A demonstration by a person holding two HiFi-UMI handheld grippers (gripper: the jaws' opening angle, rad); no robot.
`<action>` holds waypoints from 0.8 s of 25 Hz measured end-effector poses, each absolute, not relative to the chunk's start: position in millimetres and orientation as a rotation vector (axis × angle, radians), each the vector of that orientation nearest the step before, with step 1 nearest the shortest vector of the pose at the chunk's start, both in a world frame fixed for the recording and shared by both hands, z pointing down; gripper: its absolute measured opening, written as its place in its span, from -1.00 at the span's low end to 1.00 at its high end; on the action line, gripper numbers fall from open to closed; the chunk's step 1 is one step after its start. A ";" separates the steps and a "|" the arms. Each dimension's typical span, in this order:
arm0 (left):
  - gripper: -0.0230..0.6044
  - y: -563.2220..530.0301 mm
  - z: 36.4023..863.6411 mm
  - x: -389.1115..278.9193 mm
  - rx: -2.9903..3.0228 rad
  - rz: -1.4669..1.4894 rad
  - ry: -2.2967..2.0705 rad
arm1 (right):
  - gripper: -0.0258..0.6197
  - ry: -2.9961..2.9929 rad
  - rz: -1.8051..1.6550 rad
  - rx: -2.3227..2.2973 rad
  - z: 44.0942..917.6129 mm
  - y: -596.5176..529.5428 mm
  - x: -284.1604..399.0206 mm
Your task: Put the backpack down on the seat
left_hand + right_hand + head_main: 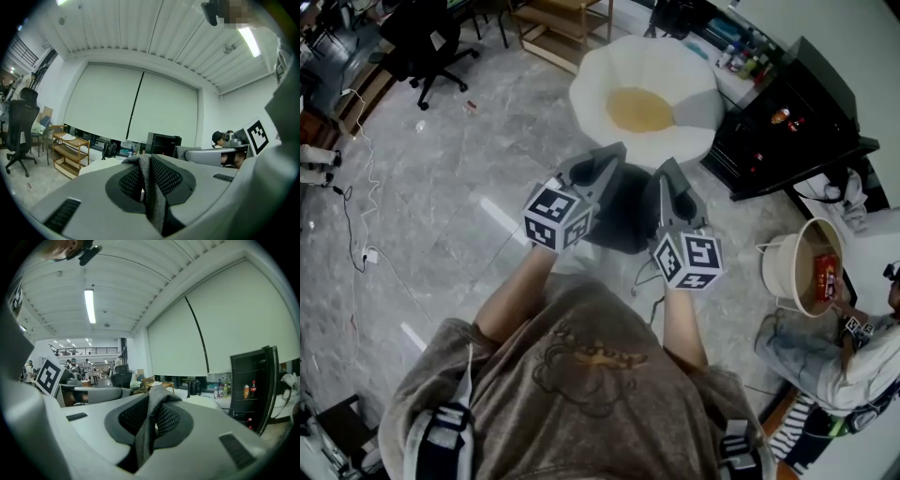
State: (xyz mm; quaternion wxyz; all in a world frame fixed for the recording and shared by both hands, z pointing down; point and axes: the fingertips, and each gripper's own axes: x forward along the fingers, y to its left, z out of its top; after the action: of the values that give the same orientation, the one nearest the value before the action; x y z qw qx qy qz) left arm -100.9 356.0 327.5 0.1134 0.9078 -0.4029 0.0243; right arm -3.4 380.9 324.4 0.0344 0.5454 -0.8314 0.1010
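L gripper (612, 153), R gripper (667, 169) hold backpack (623, 223) nr seat (598, 77).

Grey marble floor (441, 197). Black office chair (427, 37), wooden shelf (69, 152) and black cabinet (783, 127) stand on it. White blinds (103, 103) cover the wall; strip light (89, 305) overhead.

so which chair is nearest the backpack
The white petal-shaped chair with the yellow cushion, just beyond the hanging backpack. The black office chair stands far off at the upper left.
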 end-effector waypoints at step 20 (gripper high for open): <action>-0.81 176.6 325.3 -79.2 2.649 0.121 -1.086 | -0.83 -2.506 0.385 1.734 321.2 213.2 13.7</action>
State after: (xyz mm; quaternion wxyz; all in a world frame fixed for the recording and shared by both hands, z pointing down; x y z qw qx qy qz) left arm -79.2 176.6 325.3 0.1378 0.9156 -0.3755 0.0417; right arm 13.7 213.2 321.2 0.0347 0.5642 -0.8153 0.1253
